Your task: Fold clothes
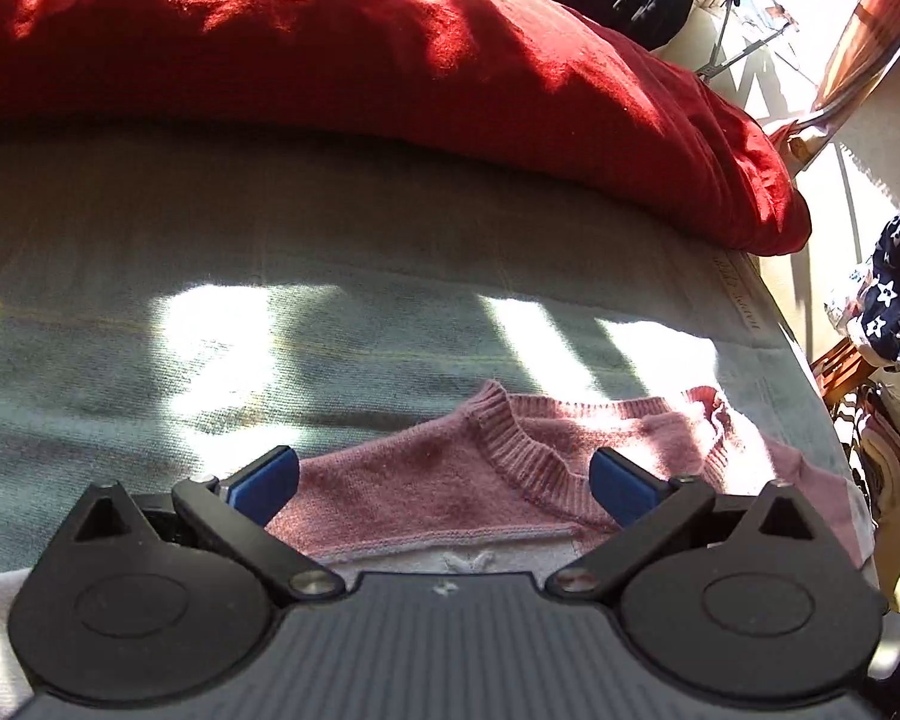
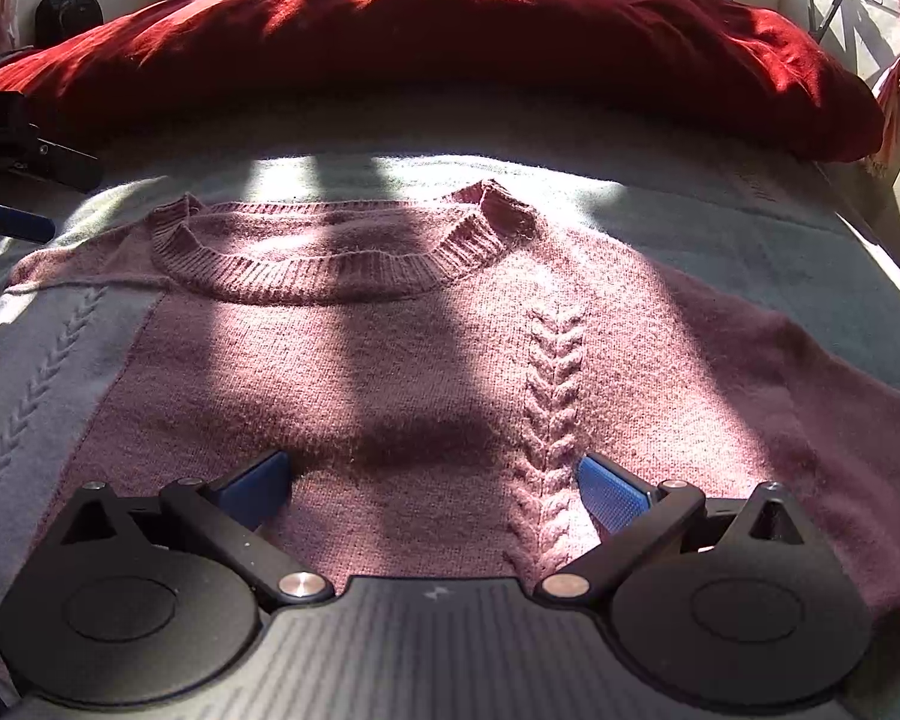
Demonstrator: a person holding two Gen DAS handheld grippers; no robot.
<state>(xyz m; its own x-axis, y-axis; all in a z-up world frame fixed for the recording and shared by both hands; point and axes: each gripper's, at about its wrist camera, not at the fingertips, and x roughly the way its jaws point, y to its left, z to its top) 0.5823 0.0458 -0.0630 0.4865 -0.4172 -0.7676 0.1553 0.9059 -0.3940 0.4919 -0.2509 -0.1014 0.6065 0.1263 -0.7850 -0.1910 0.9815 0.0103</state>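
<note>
Bed [image 2: 750, 222] with a pale green-grey cover

1 pink knit sweater [image 2: 390, 360] lies flat on it, big red pillow [image 2: 450, 48] behind.

sweater [image 2: 426, 348] flat on bed [image 2: 750, 228], pillow [image 2: 450, 36] behind, collar twd pillow

The pink knitted sweater [image 2: 426, 354] runs off the bottom right of the right wrist view, behind the gripper's black body. The big red pillow [image 1: 342, 54] is cut off at the top left. Tiny writing on the pale green blanket's edge [image 1: 741, 300] is too small to read.
</note>
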